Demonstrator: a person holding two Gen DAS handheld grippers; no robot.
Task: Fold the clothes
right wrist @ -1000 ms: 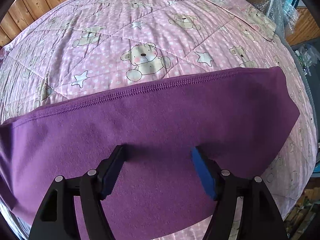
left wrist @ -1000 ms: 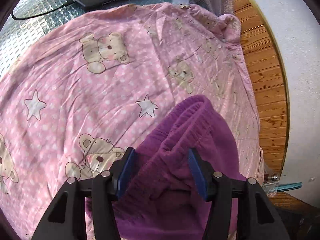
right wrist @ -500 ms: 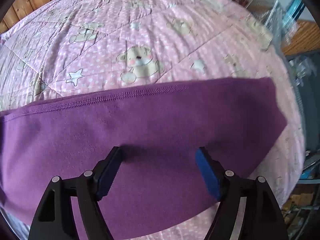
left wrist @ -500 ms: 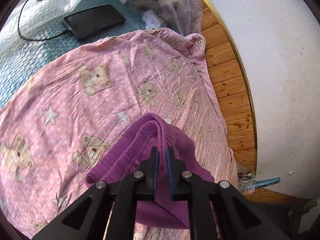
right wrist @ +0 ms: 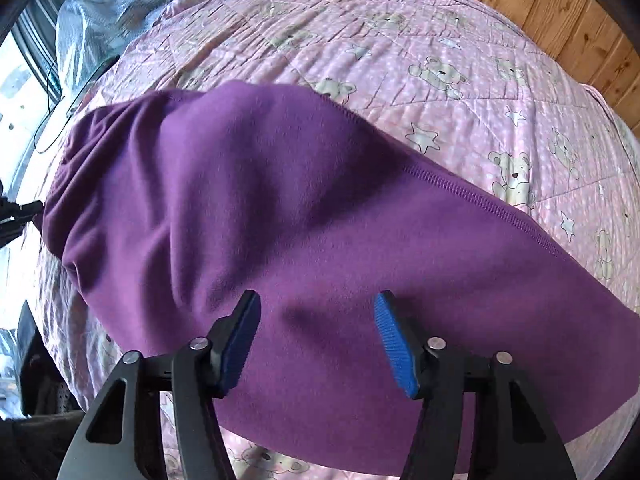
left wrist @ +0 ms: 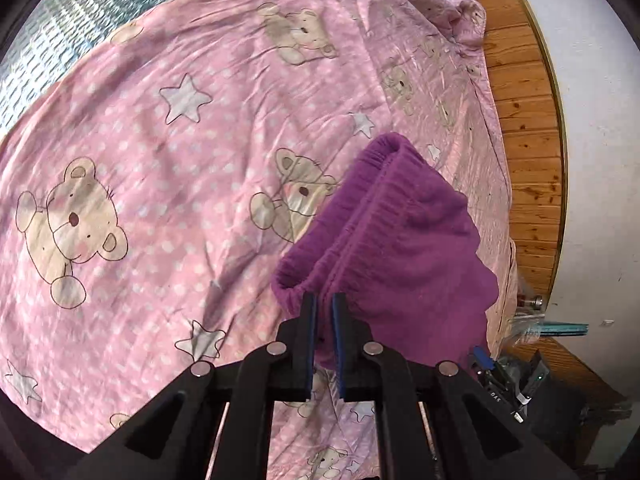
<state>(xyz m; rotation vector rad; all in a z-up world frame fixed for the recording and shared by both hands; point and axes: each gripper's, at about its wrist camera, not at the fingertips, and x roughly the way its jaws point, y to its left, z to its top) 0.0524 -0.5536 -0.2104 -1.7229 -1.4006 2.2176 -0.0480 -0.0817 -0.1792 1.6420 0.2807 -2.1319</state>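
Purple trousers (right wrist: 304,216) spread on a pink quilt (left wrist: 168,152) printed with bears and stars. Left gripper (left wrist: 323,304): jaws nearly closed, pinching the elastic waistband (left wrist: 360,208), which is raised off the quilt. Right gripper (right wrist: 316,320): jaws spread wide over the trousers' flat cloth, holding nothing. Dark box (left wrist: 516,380) at the quilt's edge, lettering too small to read.

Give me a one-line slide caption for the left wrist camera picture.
Left tool shut on the elastic waistband of purple fleece pants, lifting it above a pink teddy-bear quilt.
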